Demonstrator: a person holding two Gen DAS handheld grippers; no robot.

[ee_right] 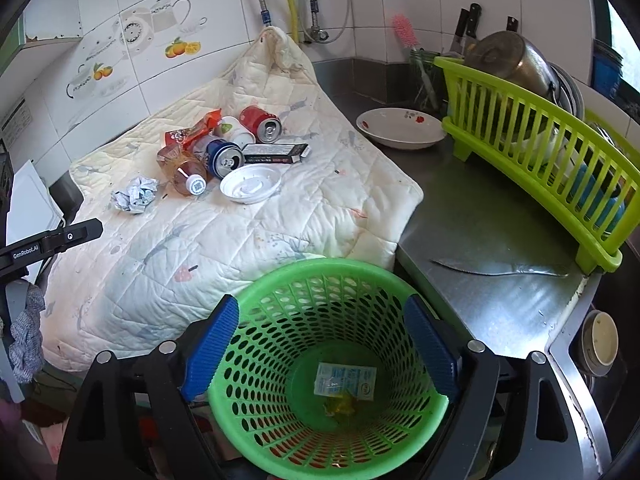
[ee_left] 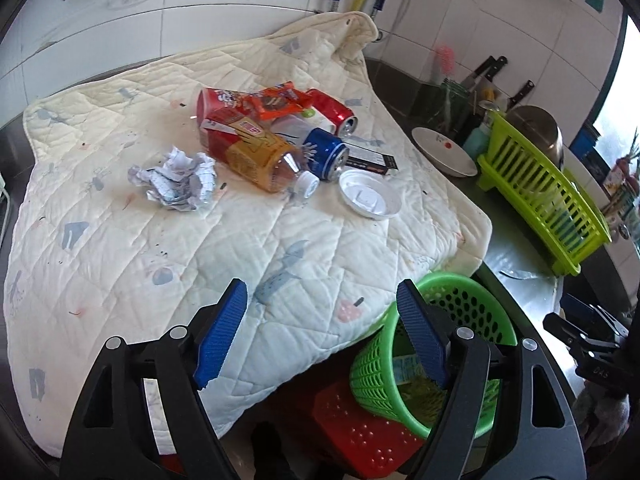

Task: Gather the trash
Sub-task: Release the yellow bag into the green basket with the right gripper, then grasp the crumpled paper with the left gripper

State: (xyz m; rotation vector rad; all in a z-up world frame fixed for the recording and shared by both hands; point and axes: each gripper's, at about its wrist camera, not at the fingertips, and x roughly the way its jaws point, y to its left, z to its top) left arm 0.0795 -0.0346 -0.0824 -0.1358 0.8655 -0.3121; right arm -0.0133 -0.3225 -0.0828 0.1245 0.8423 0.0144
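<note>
Both tongs, left (ee_left: 322, 332) and right (ee_right: 322, 346), gape wide, empty; green basket (ee_right: 280, 280) below; trash heap (ee_left: 276, 140) on quilt (ee_left: 120, 240).

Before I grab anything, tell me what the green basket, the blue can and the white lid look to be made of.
Green basket: moulded plastic, slightly glossy, with a regular grid of punched-looking holes.
Blue can: metal, probably aluminium; its silvery end has a pull-tab opening.
White lid: thin plastic, likely a disposable cup lid, with pressed rings and a matte sheen.
</note>
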